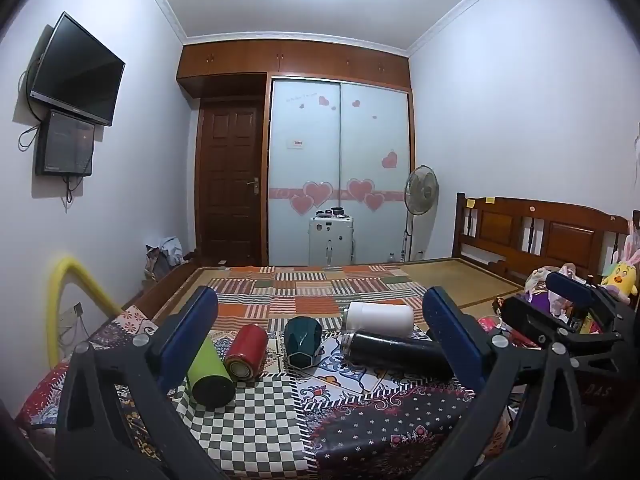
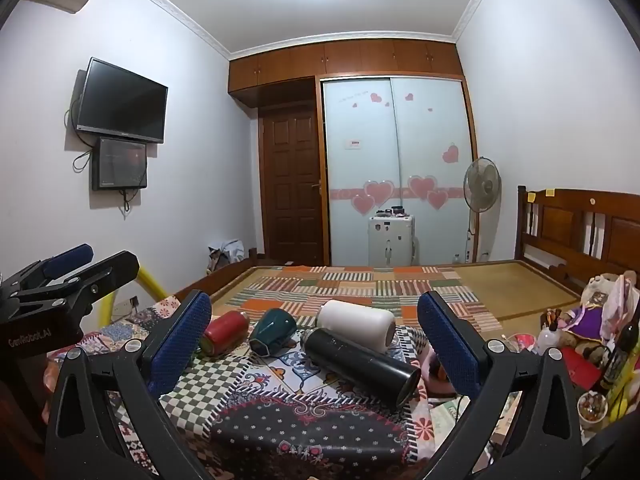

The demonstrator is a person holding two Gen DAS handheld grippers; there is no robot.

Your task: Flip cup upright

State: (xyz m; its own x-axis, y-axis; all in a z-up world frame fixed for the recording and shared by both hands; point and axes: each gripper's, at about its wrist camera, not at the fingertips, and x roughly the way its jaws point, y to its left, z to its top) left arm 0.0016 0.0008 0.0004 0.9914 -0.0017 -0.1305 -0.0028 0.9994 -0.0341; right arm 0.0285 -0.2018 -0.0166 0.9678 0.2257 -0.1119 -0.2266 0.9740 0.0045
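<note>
Several cups lie on their sides on the patterned cloth (image 1: 260, 420) on the bed: a green cup (image 1: 210, 376), a red cup (image 1: 245, 353), a dark teal faceted cup (image 1: 302, 341), a white cup (image 1: 380, 317) and a long black flask (image 1: 396, 354). In the right wrist view I see the red cup (image 2: 224, 332), teal cup (image 2: 274, 330), white cup (image 2: 358, 324) and black flask (image 2: 360, 360). My left gripper (image 1: 320, 336) is open and empty, just short of the cups. My right gripper (image 2: 316, 344) is open and empty, in front of the flask.
Toys and clutter (image 2: 592, 320) lie at the bed's right side. A wooden headboard (image 1: 540, 236) stands right, a yellow tube (image 1: 76, 280) left. A wardrobe (image 1: 340, 168), a fan (image 1: 420, 192) and a white case (image 1: 330, 240) stand beyond the bed.
</note>
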